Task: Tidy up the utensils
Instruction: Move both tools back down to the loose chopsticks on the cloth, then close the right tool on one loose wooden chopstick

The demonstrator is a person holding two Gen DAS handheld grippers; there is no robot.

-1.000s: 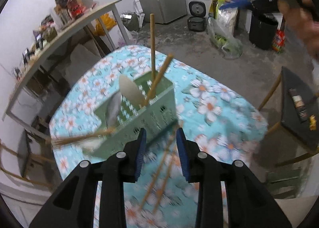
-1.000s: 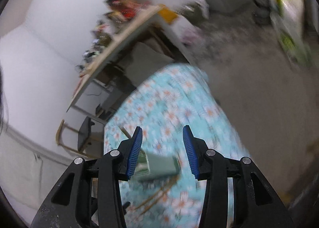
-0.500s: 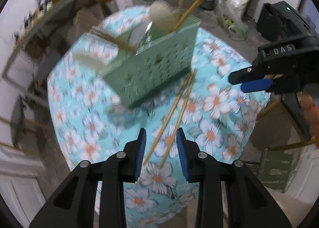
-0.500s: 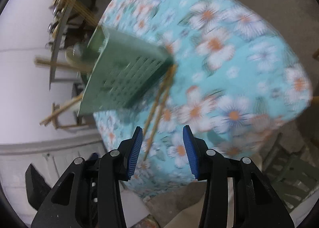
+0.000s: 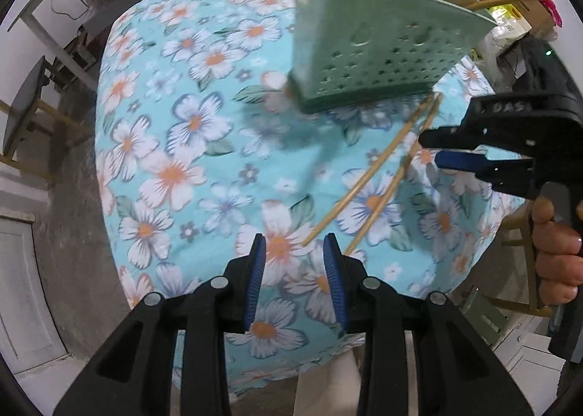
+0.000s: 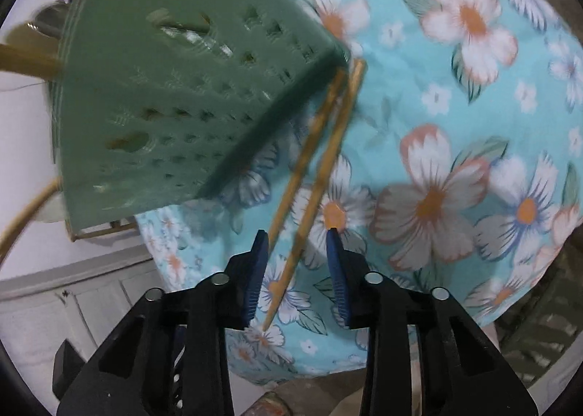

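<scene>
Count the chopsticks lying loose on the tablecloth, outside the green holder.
2. One chopstick and the other chopstick lie side by side on the floral tablecloth, running from the green holder toward the right gripper. Any behind the holder would be hidden.

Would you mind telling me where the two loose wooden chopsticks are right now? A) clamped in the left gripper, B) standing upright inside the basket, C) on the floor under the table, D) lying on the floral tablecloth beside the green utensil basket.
D: the chopsticks lie flat on the floral tablecloth, running out from the corner of the green utensil basket.
</scene>
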